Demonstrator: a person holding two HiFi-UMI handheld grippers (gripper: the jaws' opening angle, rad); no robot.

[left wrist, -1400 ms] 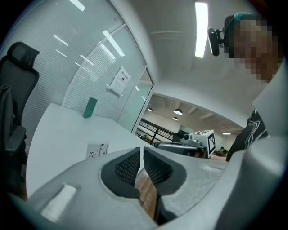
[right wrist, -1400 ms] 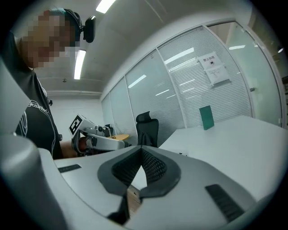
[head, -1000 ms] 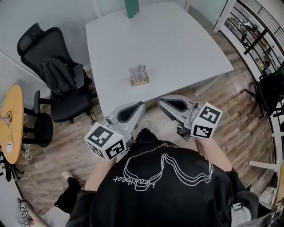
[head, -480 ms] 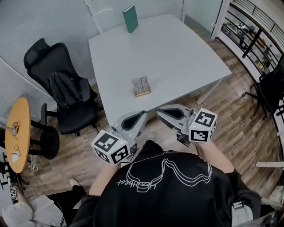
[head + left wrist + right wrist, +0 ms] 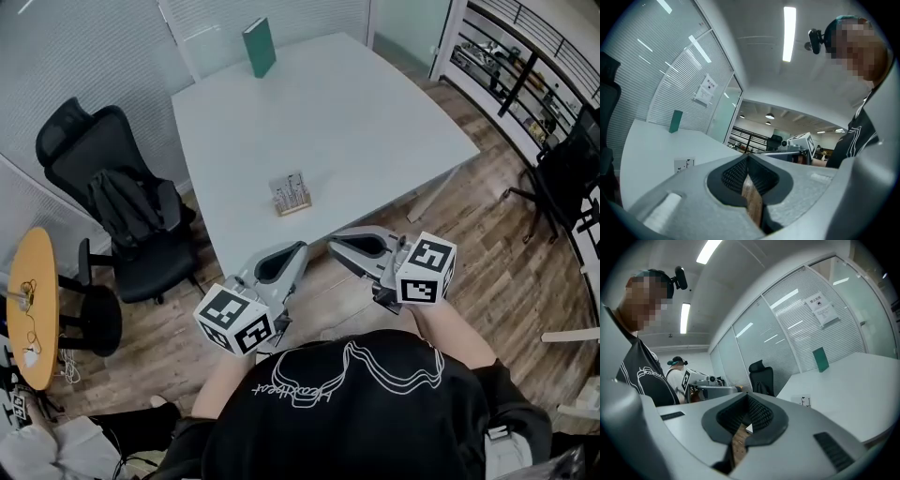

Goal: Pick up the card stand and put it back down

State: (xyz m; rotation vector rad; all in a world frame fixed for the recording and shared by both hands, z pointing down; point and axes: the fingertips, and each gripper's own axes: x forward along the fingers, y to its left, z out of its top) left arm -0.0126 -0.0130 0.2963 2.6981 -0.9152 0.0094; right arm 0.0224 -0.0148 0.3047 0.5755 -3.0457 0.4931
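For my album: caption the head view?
Both shut, the left gripper and right gripper hover near a white table bearing a card stand.

- Green book (image 5: 259,47) upright near far edge of white table (image 5: 375,122).
- Black office chair (image 5: 66,150) left of table, dark garment (image 5: 127,199) draped over it.
- Round wooden side table (image 5: 36,300) further left.

The table (image 5: 375,122) is smooth, matt white. The stand (image 5: 292,195) has a pale wood base holding paper cards. The floor (image 5: 506,253) is grained wood plank. The left gripper (image 5: 298,249) and right gripper (image 5: 334,246) are matt grey plastic, their pads (image 5: 733,174) black and ribbed.
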